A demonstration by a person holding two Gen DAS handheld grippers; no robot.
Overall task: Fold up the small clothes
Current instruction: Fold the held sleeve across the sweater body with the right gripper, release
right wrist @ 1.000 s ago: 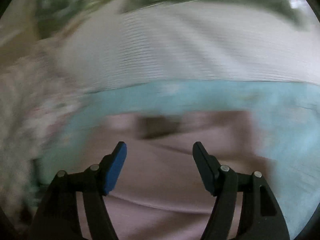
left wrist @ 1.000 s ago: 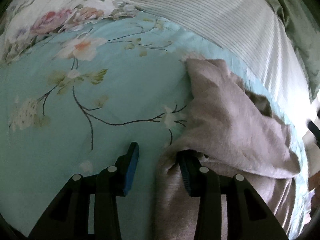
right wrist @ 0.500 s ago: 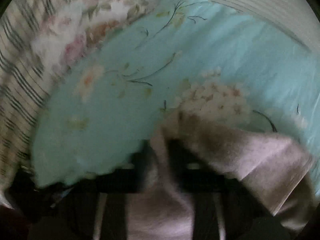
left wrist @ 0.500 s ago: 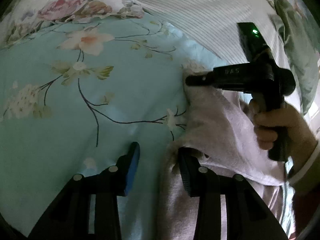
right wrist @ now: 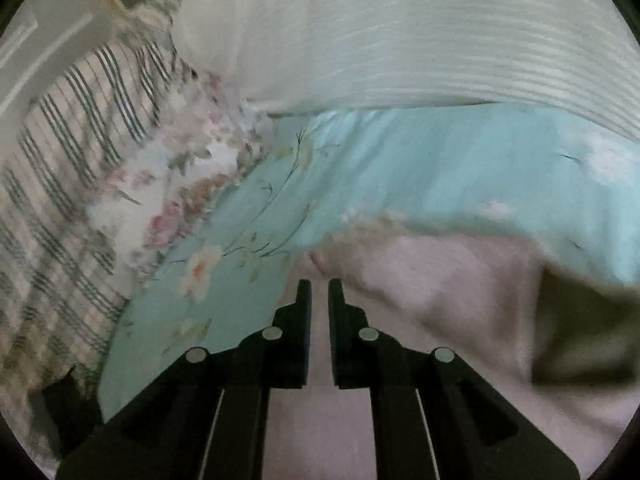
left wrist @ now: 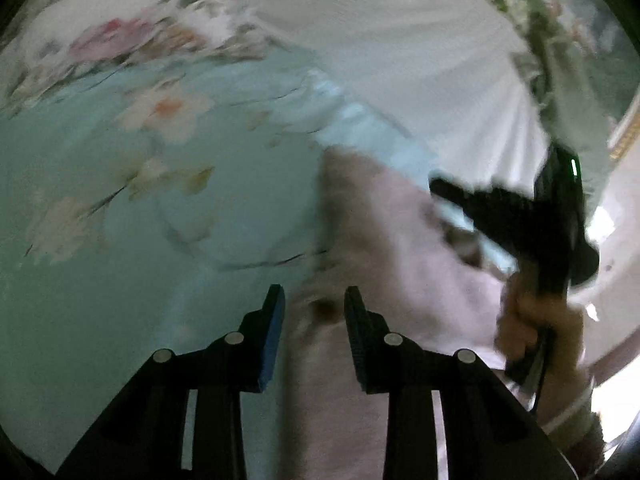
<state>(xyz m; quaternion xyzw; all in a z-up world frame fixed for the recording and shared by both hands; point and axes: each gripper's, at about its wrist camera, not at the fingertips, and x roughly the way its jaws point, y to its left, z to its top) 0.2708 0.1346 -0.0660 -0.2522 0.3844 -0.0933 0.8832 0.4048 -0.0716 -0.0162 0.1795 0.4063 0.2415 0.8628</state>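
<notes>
Lying across a turquoise bedsheet printed with pale flowers and thin dark stems [left wrist: 120,208] is a soft, pinkish-beige small garment [left wrist: 384,240], rumpled and partly doubled over on itself. The left gripper [left wrist: 314,308] is reaching over the garment's near edge, its black fingers with blue pads closing from a moderate gap; a bunched bit of the fabric is sitting between them, though the blur is hiding whether the pads are pressing on it. In the left wrist view the right gripper [left wrist: 440,188] is showing as a dark tool with a small green light, held by a person's hand [left wrist: 532,320] over the garment's far side. From its own camera the right gripper [right wrist: 319,292] is pointing at the garment's [right wrist: 440,320] upper edge with its jaws drawn nearly together, only a thin slit left between them; pinkish cloth is showing in that slit, so it seems to be pinching the fabric's edge. A white ribbed blanket [right wrist: 400,40] is lying beyond the sheet, and a floral pillow [right wrist: 180,184] and a striped cloth [right wrist: 60,184] are sitting to the left.
</notes>
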